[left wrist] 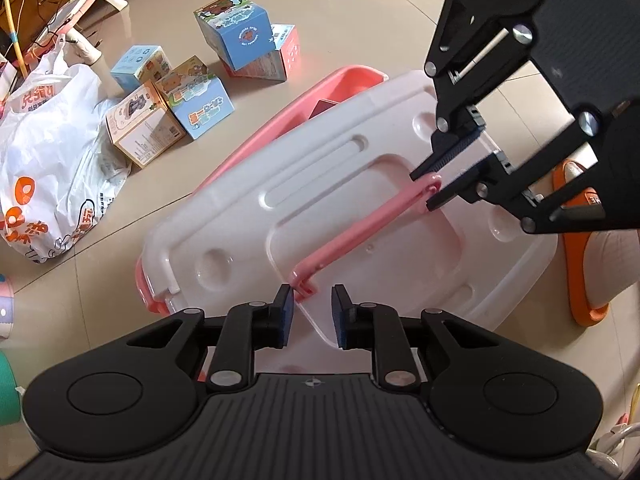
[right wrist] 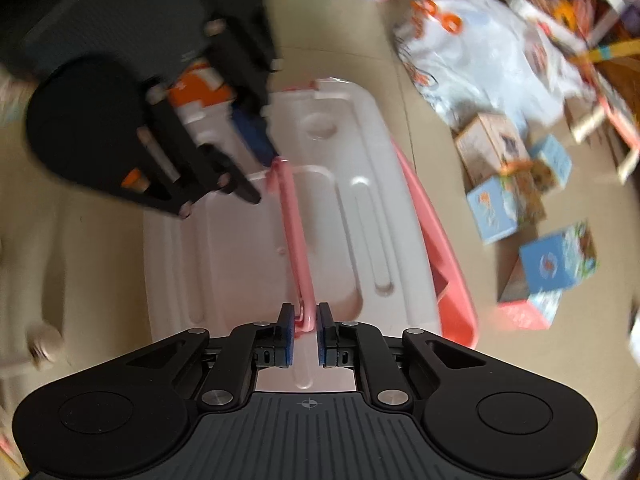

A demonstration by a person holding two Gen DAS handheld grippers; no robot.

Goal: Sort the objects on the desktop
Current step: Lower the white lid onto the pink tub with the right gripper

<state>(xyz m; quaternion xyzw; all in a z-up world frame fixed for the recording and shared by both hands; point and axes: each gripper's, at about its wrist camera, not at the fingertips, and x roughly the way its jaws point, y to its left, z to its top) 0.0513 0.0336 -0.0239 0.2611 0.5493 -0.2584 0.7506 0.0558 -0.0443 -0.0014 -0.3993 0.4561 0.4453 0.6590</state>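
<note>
A pink storage box [left wrist: 256, 140] with a white lid [left wrist: 360, 216] lies on the floor; the lid sits askew over the box. A pink handle [left wrist: 360, 224] runs across the lid. My left gripper [left wrist: 313, 312] has its jaws apart around the near end of the handle, not clamped. My right gripper [right wrist: 305, 334] is shut on the other end of the handle [right wrist: 294, 232]; it also shows in the left wrist view [left wrist: 430, 188]. The left gripper shows blurred in the right wrist view [right wrist: 264, 176]. Several small cartoon boxes [left wrist: 188, 96] lie on the floor beyond.
A white plastic bag [left wrist: 48, 152] lies at the left. An orange slipper [left wrist: 580, 240] sits at the right of the box. A toy table [left wrist: 80, 12] stands far left. In the right wrist view, the boxes [right wrist: 516, 204] and bag [right wrist: 480, 48] lie to the right.
</note>
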